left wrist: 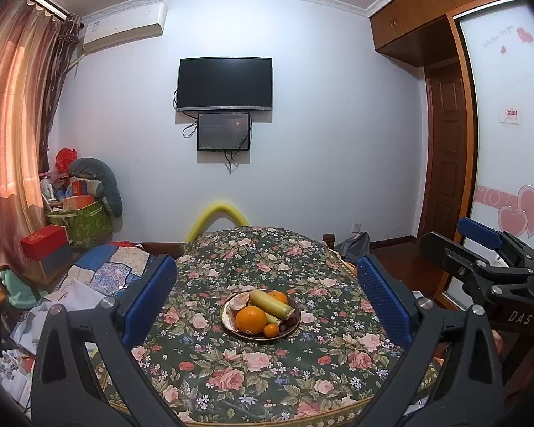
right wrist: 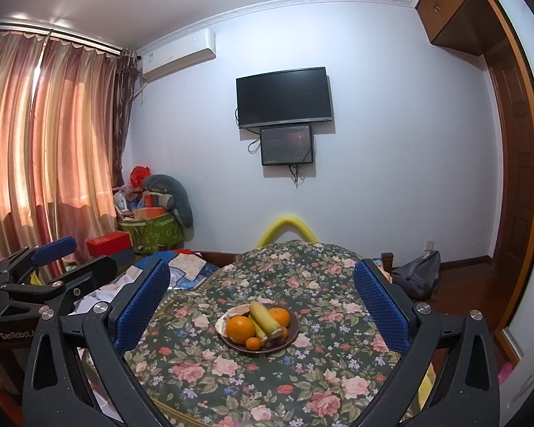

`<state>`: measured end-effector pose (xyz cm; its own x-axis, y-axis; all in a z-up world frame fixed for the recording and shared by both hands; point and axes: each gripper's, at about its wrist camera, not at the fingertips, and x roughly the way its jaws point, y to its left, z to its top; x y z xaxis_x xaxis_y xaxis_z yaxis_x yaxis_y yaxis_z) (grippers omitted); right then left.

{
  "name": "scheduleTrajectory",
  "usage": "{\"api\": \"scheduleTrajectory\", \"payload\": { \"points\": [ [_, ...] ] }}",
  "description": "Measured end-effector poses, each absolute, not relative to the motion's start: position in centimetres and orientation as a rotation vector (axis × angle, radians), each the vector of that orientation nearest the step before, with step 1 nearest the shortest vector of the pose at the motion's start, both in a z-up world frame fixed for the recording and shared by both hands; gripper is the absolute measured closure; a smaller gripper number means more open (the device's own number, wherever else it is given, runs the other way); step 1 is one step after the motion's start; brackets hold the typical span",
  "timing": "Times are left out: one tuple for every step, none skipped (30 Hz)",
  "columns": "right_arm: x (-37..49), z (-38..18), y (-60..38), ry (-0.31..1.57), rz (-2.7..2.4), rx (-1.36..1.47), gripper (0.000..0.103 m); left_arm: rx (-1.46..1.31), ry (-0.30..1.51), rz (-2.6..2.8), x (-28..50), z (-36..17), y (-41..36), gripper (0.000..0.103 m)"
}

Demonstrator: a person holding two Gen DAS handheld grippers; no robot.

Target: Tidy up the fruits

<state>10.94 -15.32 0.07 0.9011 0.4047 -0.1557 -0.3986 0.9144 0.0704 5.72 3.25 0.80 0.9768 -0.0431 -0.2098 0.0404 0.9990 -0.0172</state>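
the left claw hangs with its blue pads wide apart and nothing between them, held back from and above the plate that sits mid-way along the flowered counter. on that plate, from left to right, lie a piece of peel, a big orange at the near left, a small orange in front, a banana laid slantwise across the heap, and another orange behind it. so the fruit is all gathered on the plate; this fits both a pile waiting to be sorted and one just tidied, and one moment cannot tell which. any grasp here should come straight down on one piece, pads clear of its neighbours, since the banana rests on the round fruit and could roll them. the right claw is likewise spread and bare, hovering beside the left one.
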Motion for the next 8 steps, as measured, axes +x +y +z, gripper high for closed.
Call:
{"api": "scheduleTrajectory", "payload": {
  "points": [
    [10.94, 0.06, -15.35, 0.169, 0.415, 0.036, 0.000, -0.013, 0.213, -0.043, 5.77, 0.81, 3.23, 0.000],
    [10.98, 0.06, -15.36, 0.169, 0.414, 0.035, 0.000, -0.014, 0.213, -0.044, 5.77, 0.81, 3.23, 0.000],
    [11.00, 0.02, -15.39, 0.171, 0.414, 0.035, 0.000, -0.014, 0.214, -0.044, 5.78, 0.80, 3.24, 0.000],
    [11.02, 0.01, -15.40, 0.172, 0.413, 0.035, 0.000, -0.014, 0.214, -0.042, 5.82, 0.80, 3.25, 0.000],
    [11.04, 0.00, -15.43, 0.173, 0.414, 0.036, 0.000, -0.014, 0.214, -0.041, 5.85, 0.78, 3.25, 0.000],
    [11.06, 0.04, -15.41, 0.173, 0.415, 0.037, 0.000, -0.015, 0.214, -0.039, 5.88, 0.75, 3.27, 0.000],
    [11.08, 0.03, -15.42, 0.173, 0.415, 0.038, 0.000, -0.017, 0.216, -0.041, 5.86, 0.71, 3.26, 0.000],
    [11.10, 0.04, -15.48, 0.173, 0.416, 0.039, 0.000, -0.019, 0.218, -0.045, 5.92, 0.74, 3.34, 0.000]
  ]
}}
